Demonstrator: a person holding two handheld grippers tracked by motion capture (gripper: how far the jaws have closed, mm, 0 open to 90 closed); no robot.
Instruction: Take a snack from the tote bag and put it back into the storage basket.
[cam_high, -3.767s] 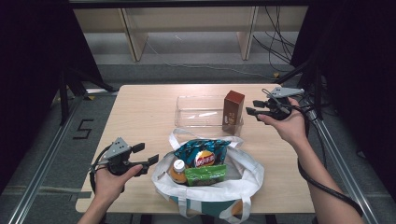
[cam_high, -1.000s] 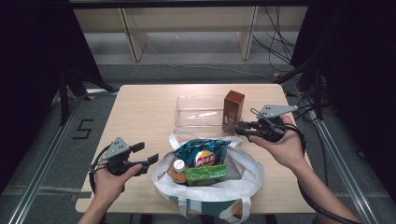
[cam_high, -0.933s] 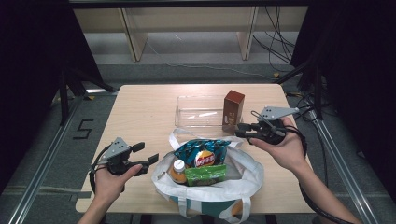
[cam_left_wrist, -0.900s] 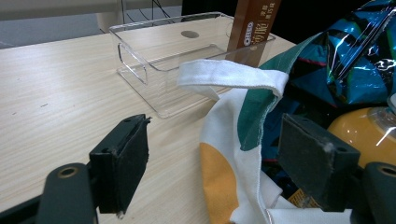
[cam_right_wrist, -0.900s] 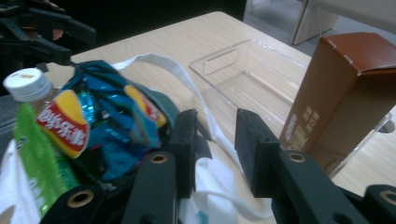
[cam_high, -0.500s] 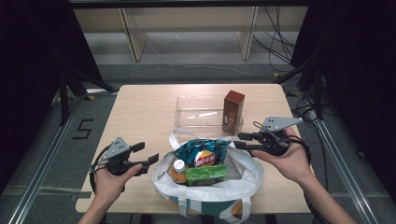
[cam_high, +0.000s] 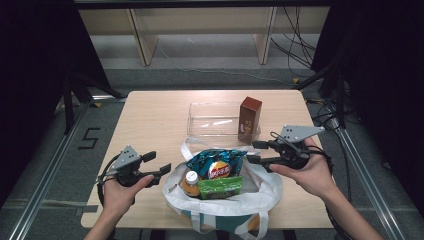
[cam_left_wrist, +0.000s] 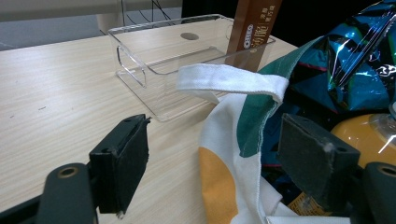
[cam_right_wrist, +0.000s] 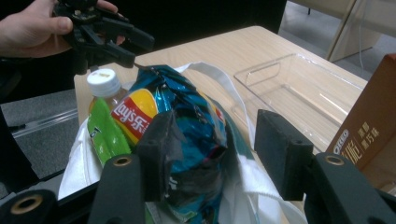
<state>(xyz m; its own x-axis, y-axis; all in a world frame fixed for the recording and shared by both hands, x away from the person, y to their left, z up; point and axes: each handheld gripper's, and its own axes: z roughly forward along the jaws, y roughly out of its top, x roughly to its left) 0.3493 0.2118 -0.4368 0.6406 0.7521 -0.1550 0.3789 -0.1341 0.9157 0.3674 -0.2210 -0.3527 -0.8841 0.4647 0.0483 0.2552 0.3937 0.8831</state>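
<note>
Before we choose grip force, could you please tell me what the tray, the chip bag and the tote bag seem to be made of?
The tray looks like clear, hard, glossy plastic: the table shows through it. The chip bag seems to be shiny crinkled foil film, catching glints. The tote bag appears to be soft matte woven cloth, with a stitched hem on its handle.

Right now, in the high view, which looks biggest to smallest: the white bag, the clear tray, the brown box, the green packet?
1. White bag
2. Clear tray
3. Brown box and green packet look about alike, so I can't rank them.
</note>
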